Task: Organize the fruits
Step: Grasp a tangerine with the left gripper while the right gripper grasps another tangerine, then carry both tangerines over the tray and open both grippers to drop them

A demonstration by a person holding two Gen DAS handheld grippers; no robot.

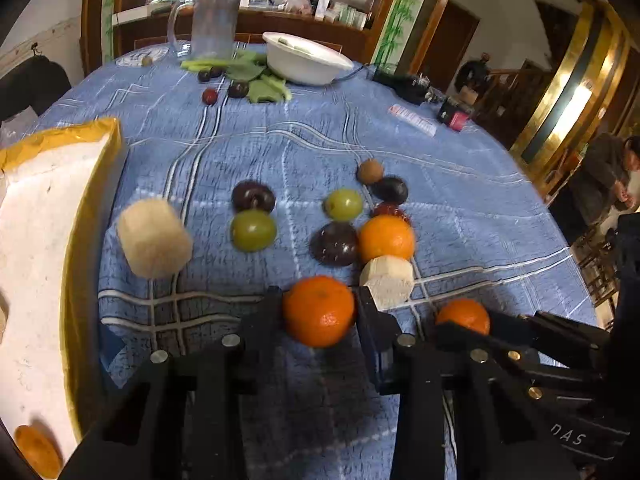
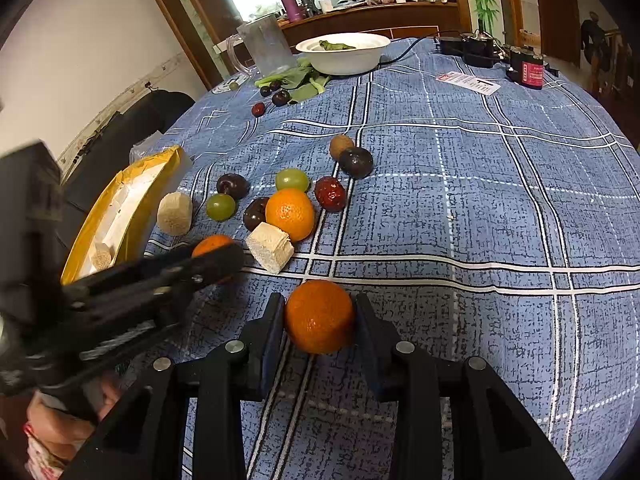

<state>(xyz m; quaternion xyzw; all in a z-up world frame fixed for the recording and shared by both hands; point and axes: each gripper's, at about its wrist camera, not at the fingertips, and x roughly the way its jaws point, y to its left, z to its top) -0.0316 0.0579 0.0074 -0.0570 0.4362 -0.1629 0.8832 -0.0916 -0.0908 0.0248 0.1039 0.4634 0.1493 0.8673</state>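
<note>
Two black two-finger grippers are seen over a blue plaid tablecloth [image 2: 480, 184]. An orange mandarin [image 1: 319, 311] is clamped between the fingers of the left gripper [image 1: 320, 304], which are parted only to the fruit's width and pressed against both its sides. A second mandarin [image 2: 319, 316] is gripped the same way by the right gripper [image 2: 320, 314]. Whether either fruit is lifted off the cloth cannot be told. Just ahead, a cluster of loose fruit is spread on the cloth: another mandarin [image 2: 290, 213], green grapes [image 2: 220, 207], dark plums [image 2: 233, 185] and pale peeled chunks [image 2: 269, 246]. A yellow-rimmed white foam tray [image 2: 132, 204] is placed at the left, near the left gripper.
</note>
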